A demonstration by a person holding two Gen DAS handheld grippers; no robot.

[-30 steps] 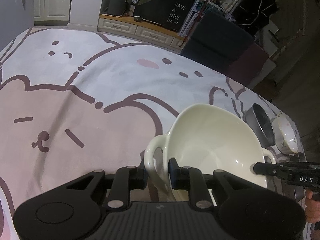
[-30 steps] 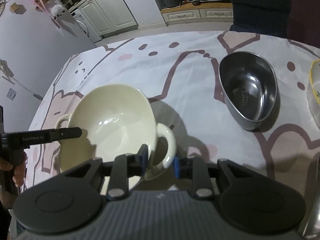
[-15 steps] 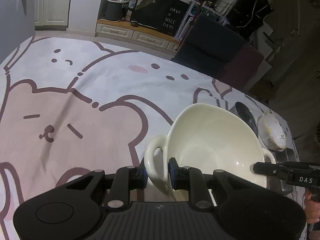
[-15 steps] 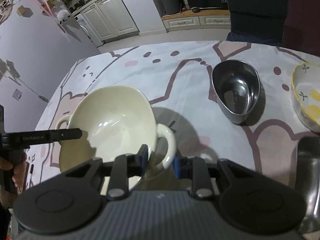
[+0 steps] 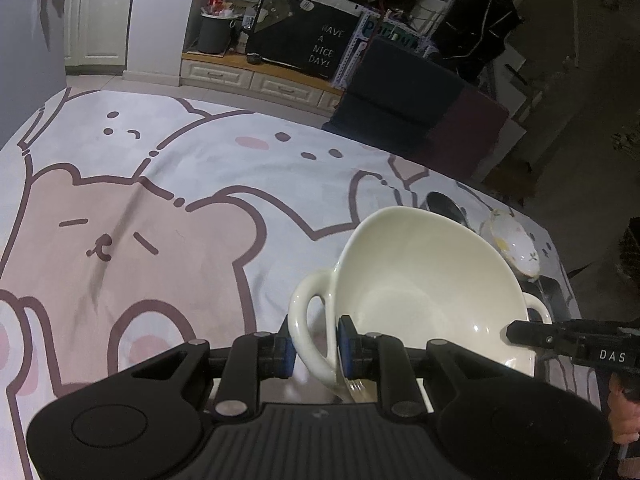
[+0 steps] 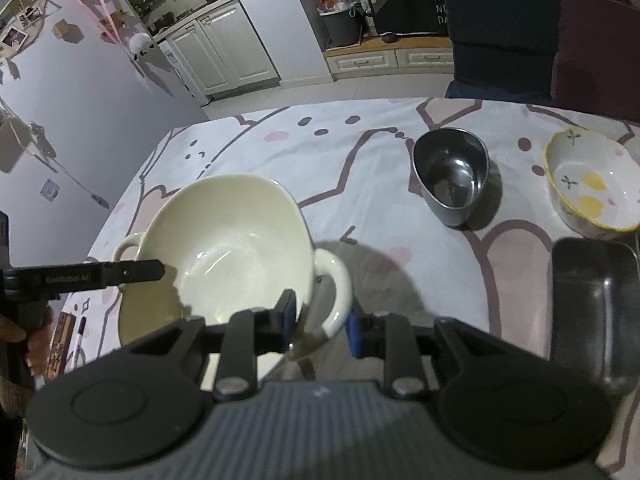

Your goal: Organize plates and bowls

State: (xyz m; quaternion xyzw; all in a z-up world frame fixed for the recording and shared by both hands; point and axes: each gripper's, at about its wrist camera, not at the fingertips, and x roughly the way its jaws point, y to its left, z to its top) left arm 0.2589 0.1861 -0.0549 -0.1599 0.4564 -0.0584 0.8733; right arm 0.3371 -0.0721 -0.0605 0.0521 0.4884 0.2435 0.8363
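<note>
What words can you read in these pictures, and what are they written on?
"HAVE A NICE DAY!" on the black board by the far cabinets.
"DAS" on the right tool, seen from the left camera.
"GenRobot.AI" on the left tool, seen from the right camera, slightly blurred.
Coloured letters on the sign behind the dark chair are partly hidden and unreadable.

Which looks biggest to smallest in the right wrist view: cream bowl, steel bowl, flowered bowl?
1. Cream bowl, though it is nearest the camera.
2. Flowered bowl.
3. Steel bowl.
The last two look close; the fisheye edge makes their order unsure.
</note>
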